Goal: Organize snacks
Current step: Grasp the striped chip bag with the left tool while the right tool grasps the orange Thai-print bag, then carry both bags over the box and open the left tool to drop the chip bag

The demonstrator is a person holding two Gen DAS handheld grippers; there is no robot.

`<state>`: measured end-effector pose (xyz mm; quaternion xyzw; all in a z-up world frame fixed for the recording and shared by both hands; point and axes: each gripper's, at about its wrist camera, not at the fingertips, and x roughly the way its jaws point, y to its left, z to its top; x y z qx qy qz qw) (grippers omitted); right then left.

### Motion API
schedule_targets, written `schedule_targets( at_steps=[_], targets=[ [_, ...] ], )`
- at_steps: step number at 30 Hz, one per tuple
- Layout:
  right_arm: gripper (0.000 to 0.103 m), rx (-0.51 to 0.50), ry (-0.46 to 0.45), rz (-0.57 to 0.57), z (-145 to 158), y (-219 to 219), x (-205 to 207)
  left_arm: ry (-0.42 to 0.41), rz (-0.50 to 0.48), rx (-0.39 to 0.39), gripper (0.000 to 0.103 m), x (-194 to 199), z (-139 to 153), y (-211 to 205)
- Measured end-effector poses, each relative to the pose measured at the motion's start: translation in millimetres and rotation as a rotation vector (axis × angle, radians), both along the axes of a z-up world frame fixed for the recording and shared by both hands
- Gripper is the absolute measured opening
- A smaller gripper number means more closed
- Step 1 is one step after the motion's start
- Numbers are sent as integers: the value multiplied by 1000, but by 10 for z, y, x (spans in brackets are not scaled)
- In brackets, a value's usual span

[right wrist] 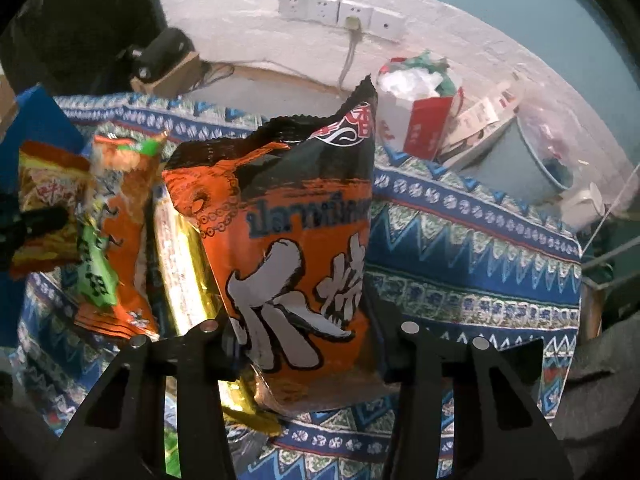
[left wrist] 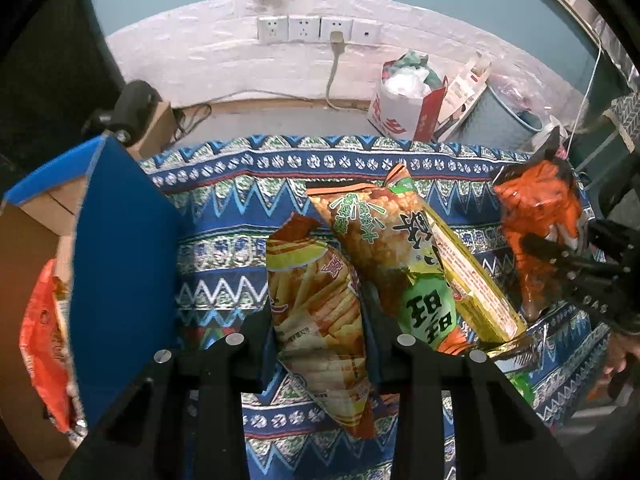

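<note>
Over the blue patterned tablecloth [left wrist: 224, 216] the left gripper [left wrist: 320, 344] has its fingers pressed against both sides of a yellow bag of fries-shaped snacks [left wrist: 316, 312], which lies partly on the cloth. Just beside it a green-and-orange rice cracker bag [left wrist: 384, 248] leans over a gold packet [left wrist: 480, 284]. The right gripper [right wrist: 308, 344] pinches an orange-and-black snack bag [right wrist: 288, 216] upright above the cloth. At the left edge stands a cardboard box with a blue flap [left wrist: 120, 264], an orange packet [left wrist: 44, 352] inside.

A table under a blue zigzag-patterned cloth [left wrist: 224, 216] carries the snacks. On the cloth lie a green-and-orange rice-cracker bag [left wrist: 384, 240] and a gold packet [left wrist: 476, 280] beside it.
</note>
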<state>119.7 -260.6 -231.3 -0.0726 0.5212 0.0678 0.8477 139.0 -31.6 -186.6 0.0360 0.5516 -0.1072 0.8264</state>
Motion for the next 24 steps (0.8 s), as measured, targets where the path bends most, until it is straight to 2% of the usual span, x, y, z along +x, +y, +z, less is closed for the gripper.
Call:
schedule_targets(
  at_steps=[24],
  targets=[
    [44,121,-198,49,924,276,-504,-228,-28,81,36,-605,815,158]
  ],
)
